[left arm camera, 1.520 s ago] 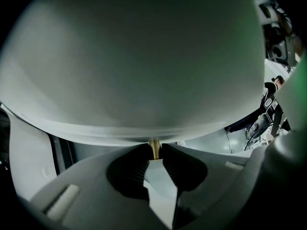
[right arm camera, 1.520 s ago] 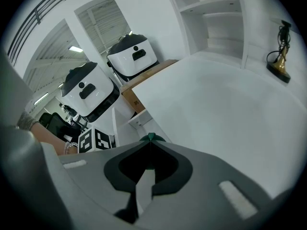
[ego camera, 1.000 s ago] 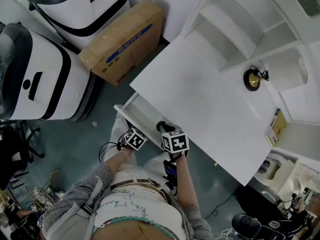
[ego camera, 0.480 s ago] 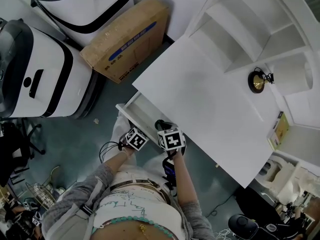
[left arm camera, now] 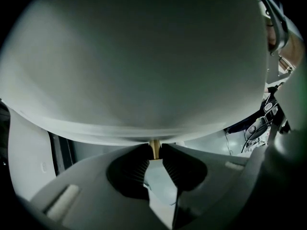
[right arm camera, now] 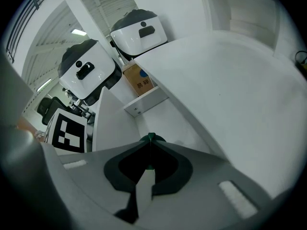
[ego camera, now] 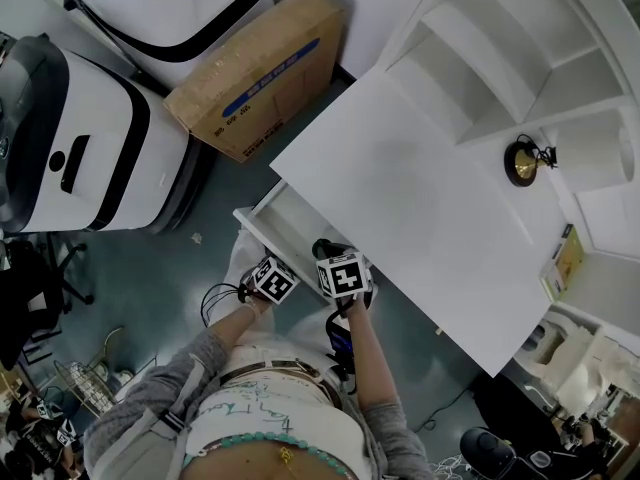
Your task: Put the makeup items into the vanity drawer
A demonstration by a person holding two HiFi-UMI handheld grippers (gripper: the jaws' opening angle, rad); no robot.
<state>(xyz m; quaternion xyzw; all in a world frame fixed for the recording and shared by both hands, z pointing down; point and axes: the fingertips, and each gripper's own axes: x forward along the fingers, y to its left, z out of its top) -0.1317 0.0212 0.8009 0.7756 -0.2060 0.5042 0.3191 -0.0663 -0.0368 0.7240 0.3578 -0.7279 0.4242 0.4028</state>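
Note:
The white vanity drawer [ego camera: 268, 220] stands pulled out below the tabletop's [ego camera: 420, 208] front edge. My left gripper [left arm camera: 154, 150] is shut on the drawer's small gold knob [left arm camera: 154, 147], under the white drawer front [left arm camera: 144, 71]; its marker cube [ego camera: 270, 279] shows in the head view. My right gripper [right arm camera: 149, 139] hovers over the open drawer [right arm camera: 160, 116], its jaws closed on a thin dark green makeup item [right arm camera: 150, 138] that peeks past the tips. In the head view that gripper [ego camera: 326, 252] sits at the drawer's near end.
A cardboard box [ego camera: 258, 73] leans beside the vanity, with two large white machines [ego camera: 80, 148] [ego camera: 170, 8] to the left. Built-in shelves [ego camera: 520, 48] rise at the back. A small round gold object [ego camera: 522, 161] and a yellow item [ego camera: 565, 258] rest on the tabletop.
Almost nothing: the right gripper has edged slightly left and up over the drawer, and the head camera has shifted a little. The left gripper stays on the knob.

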